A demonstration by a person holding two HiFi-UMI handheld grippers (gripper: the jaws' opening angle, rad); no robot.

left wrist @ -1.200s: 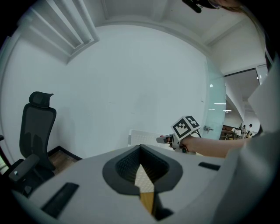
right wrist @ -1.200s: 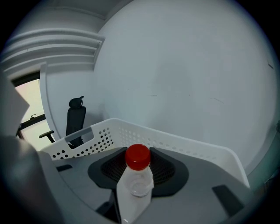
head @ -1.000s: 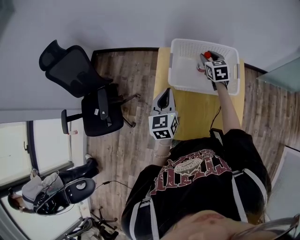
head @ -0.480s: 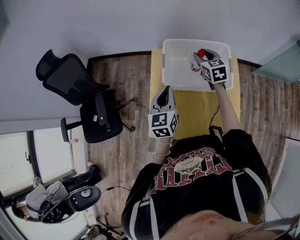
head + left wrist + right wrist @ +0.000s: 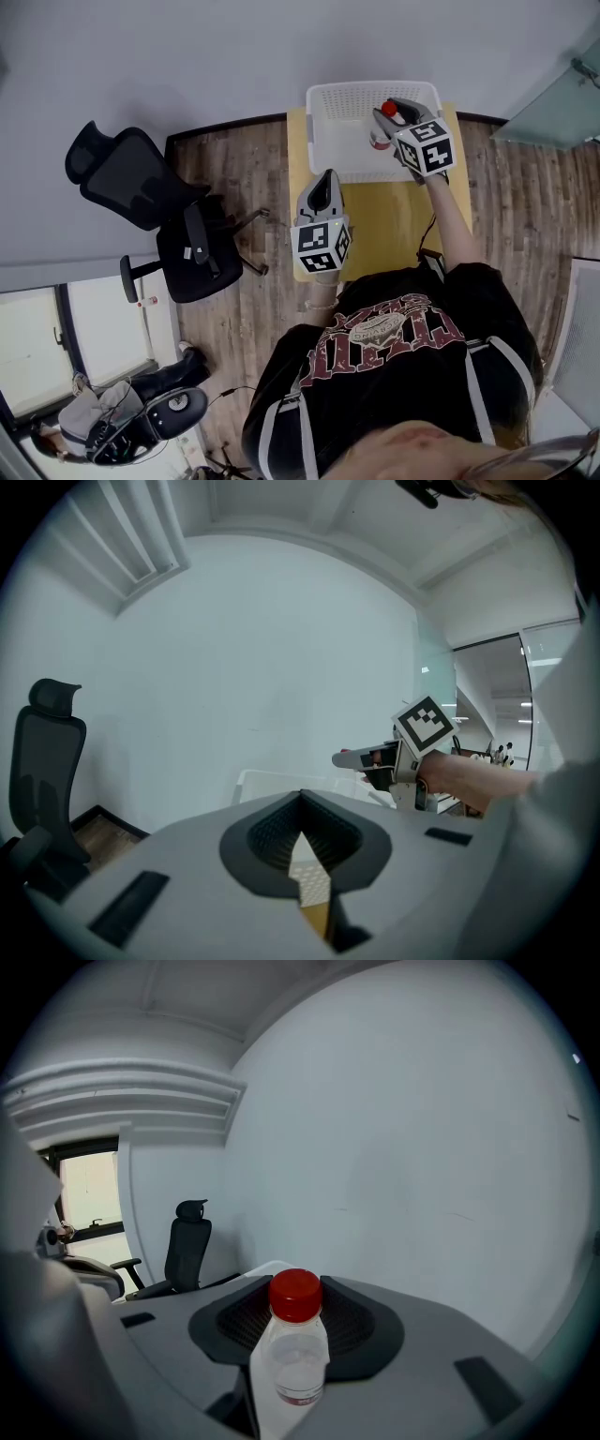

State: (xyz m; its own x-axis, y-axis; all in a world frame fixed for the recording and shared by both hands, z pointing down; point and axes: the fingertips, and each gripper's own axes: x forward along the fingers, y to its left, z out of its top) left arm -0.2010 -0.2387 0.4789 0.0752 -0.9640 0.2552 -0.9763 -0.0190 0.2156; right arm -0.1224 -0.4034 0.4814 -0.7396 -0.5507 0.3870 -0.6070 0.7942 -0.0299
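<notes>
Small clear bottle (image 5: 298, 1358) with red cap (image 5: 296, 1295), upright, clamped at the body between the jaws of the right tool (image 5: 298, 1330); the neck and cap stand up above the jaw tips. Label band low on the bottle, print too small to read. In the head view the bottle (image 5: 381, 131) sits in the right tool (image 5: 396, 118) over the far right part of the white perforated basket (image 5: 315, 131). The right gripper view shows only pale wall and an office chair (image 5: 187, 1241) beyond the bottle, with no basket wall rising round it, so the bottle looks lifted clear of the basket and rests on nothing. Basket interior, where it shows, looks bare white. The basket stands at the far end of the yellow bench (image 5: 375, 230). Left tool (image 5: 325, 181) hangs over the bench's near left edge, well apart from the basket; its own view shows the left tool (image 5: 302, 841) with the jaws drawn together at the tips and nothing between them, only bench and basket showing through the slit. That view also catches the right tool's marker cube (image 5: 422, 726) off to the right. As judged: the grasp is made and the bottle is up off any surface; setting it down anywhere is not yet done, and the left tool has no part in it. Wood floor (image 5: 253, 155) lies left of the bench, with the office chair (image 5: 141, 187) on it.
</notes>
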